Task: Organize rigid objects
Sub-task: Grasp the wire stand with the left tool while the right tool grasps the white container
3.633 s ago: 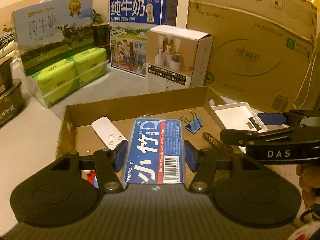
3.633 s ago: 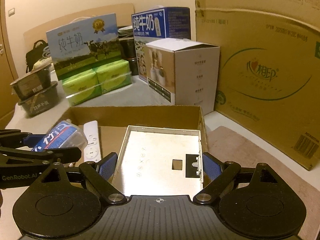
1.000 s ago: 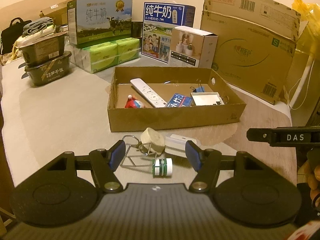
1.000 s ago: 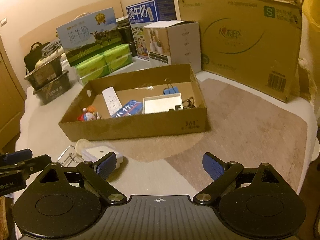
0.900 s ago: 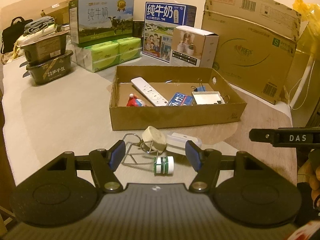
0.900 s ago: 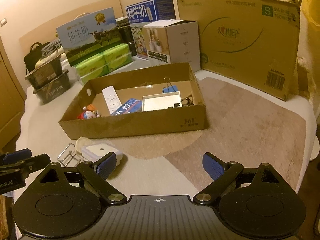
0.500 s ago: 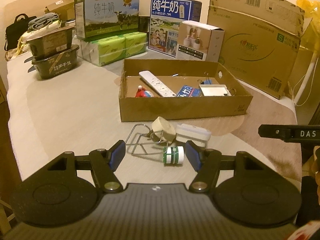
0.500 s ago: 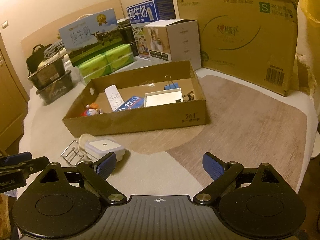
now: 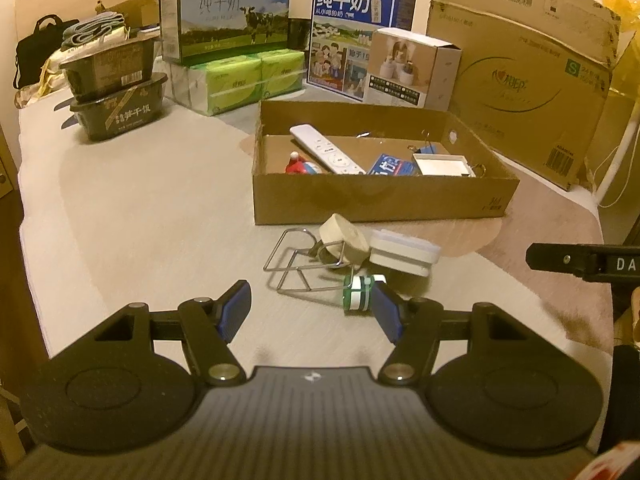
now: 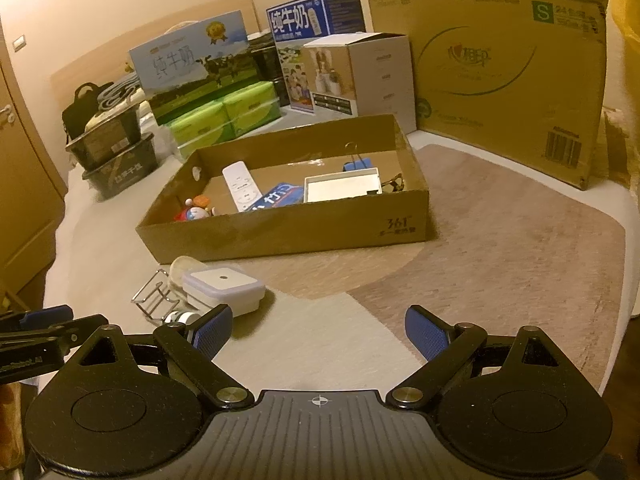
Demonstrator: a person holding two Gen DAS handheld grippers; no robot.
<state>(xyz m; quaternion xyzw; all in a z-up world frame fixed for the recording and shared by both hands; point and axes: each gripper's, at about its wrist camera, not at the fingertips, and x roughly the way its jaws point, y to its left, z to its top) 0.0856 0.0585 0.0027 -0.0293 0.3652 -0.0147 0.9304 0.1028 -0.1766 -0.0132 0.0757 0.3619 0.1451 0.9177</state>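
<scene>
A shallow cardboard tray holds a white remote, a blue dental-floss box, a white flat box, a blue binder clip and a small toy figure. In front of it on the table lie a wire rack, a cream round piece, a white square box and a small green-and-white bottle. My left gripper is open and empty just short of the bottle. My right gripper is open and empty over bare table.
Behind the tray stand milk cartons, green tissue packs, a white carton and a big brown shipping box. Black food tubs are stacked at the far left. The table edge runs along the right.
Earlier each gripper held an item over the tray, the floss box and the white flat box; both now lie in the tray. Both grippers have drawn back toward the loose items.
</scene>
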